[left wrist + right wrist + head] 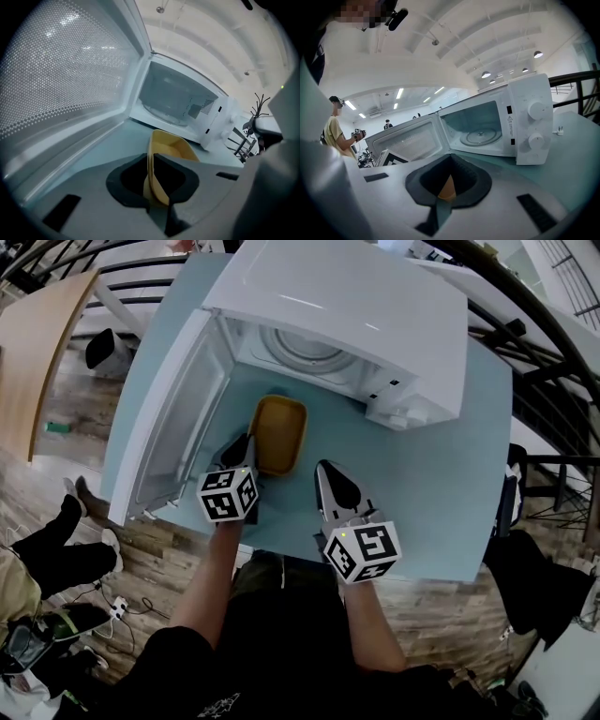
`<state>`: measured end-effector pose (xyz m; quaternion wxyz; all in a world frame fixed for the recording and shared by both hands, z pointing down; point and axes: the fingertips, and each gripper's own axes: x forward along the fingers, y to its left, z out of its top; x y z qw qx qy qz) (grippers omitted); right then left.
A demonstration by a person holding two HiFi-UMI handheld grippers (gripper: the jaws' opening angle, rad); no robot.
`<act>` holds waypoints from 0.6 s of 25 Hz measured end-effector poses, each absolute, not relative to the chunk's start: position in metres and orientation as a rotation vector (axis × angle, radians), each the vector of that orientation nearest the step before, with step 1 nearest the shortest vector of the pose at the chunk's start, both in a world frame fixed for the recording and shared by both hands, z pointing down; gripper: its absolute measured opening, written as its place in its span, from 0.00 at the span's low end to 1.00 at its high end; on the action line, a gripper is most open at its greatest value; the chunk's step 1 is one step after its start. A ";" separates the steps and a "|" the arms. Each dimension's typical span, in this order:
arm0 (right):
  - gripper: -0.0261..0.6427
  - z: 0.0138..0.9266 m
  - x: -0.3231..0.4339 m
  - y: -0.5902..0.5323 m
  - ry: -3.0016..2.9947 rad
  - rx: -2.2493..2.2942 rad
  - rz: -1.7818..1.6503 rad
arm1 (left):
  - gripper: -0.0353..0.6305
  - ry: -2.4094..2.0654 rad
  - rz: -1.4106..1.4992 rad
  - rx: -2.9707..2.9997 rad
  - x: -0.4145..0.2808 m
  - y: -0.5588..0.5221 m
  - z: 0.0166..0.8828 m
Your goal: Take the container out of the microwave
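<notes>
Head view: the yellow container [279, 432] appears to rest on the teal table [441, 493] just in front of the open microwave [375, 306], clear of the cavity; caught by one edge only, it could tip or slip if lifted; the left gripper [242, 448] pinches its near left rim; the right gripper [325, 474] sits just beside it.

Left gripper view: jaws clamped on the thin wall; a shallow bite might let go.

Right gripper view: jaws together, gripping nothing; a yellow sliver shows beyond them; a careless swing could knock the container.
</notes>
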<state>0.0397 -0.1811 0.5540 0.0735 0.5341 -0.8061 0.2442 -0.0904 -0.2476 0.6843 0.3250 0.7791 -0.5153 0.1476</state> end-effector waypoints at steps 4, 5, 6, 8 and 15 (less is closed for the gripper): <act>0.05 0.549 0.039 -0.179 -2.424 1.612 0.722 | 0.14 -1.353 0.400 2.045 -0.092 -0.247 0.683; 0.05 0.547 0.039 -0.178 -2.425 1.613 0.718 | 0.16 -1.354 0.404 2.047 -0.092 -0.246 0.682; 0.05 0.546 0.040 -0.177 -2.425 1.616 0.714 | 0.17 -1.355 0.406 2.050 -0.092 -0.245 0.680; 0.05 0.542 0.041 -0.174 -2.426 1.623 0.707 | 0.17 -1.358 0.407 2.056 -0.093 -0.242 0.675; 0.05 0.523 0.046 -0.162 -2.421 1.669 0.684 | 0.18 -1.378 0.409 2.080 -0.102 -0.231 0.651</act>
